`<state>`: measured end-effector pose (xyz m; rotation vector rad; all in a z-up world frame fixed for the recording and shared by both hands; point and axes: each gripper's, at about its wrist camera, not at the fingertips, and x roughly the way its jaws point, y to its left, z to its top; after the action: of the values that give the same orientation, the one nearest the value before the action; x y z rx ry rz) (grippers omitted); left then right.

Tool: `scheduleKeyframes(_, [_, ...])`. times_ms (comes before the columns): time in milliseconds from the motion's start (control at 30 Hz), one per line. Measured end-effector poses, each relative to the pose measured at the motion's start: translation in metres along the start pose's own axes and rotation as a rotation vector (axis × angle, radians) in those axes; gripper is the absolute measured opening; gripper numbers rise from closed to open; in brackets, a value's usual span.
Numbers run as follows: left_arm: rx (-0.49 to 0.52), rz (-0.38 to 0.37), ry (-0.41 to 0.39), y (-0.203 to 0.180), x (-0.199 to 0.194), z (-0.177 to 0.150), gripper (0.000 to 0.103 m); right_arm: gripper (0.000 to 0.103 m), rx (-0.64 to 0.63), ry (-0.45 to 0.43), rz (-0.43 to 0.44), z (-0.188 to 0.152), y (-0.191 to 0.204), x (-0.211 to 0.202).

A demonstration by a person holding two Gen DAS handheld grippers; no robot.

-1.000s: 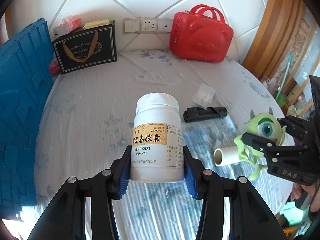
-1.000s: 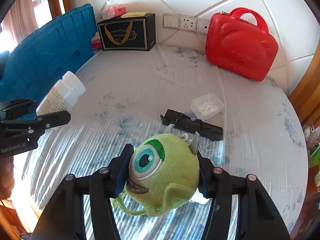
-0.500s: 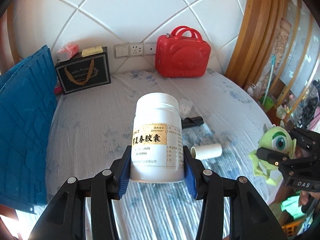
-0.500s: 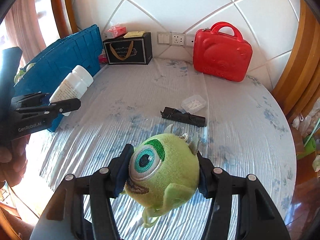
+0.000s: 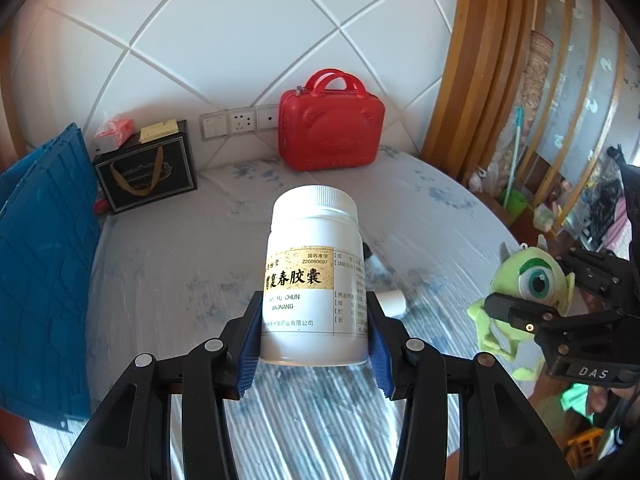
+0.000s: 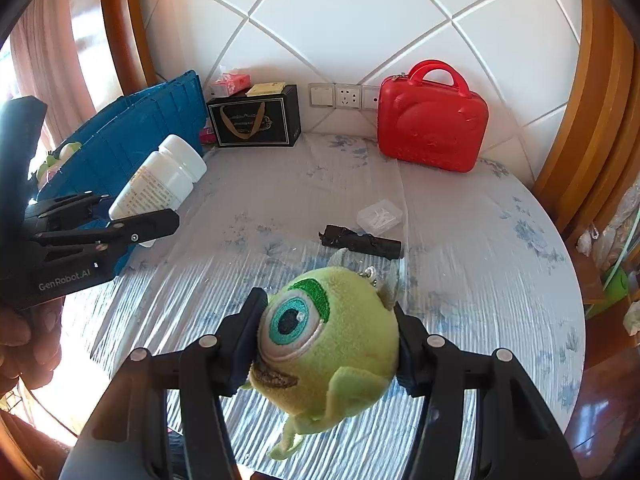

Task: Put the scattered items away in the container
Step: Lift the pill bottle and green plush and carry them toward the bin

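My left gripper [image 5: 314, 344] is shut on a white pill bottle [image 5: 314, 280] with a gold label, held upright above the table; it also shows in the right wrist view [image 6: 160, 184]. My right gripper [image 6: 326, 344] is shut on a green one-eyed plush toy [image 6: 328, 344], also seen at the right of the left wrist view [image 5: 528, 280]. The blue crate [image 6: 132, 136] stands at the table's left [image 5: 44, 272]. A black pouch [image 6: 360, 240], a clear small box [image 6: 379, 216] and a white roll [image 5: 392, 302] lie on the table.
A red case [image 5: 332, 124] and a black gift bag [image 5: 148, 174] with small boxes on top stand against the back wall. The round table [image 6: 500, 280] has a striped cover. Another green toy [image 6: 60, 156] lies inside the crate.
Both grippers have risen and pulled back from the table with their loads. The table looks smaller and more of the wall shows.
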<state>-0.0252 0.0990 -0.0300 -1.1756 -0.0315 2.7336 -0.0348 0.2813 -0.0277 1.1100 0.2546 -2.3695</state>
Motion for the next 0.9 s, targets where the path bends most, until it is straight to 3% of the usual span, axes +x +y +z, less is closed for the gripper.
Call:
scheduleKeyframes(500, [-0.027, 0.033, -0.011, 0.005, -0.016, -0.002, 0.045, 0.056, 0.007, -0.021, 0.026, 0.003, 0.001, 0.0])
scheduleKeyframes(900, [-0.048, 0.023, -0.048, 0.044, -0.04, -0.003, 0.045, 0.056, -0.029, -0.04, 0.012, 0.023, 0.048, 0.0])
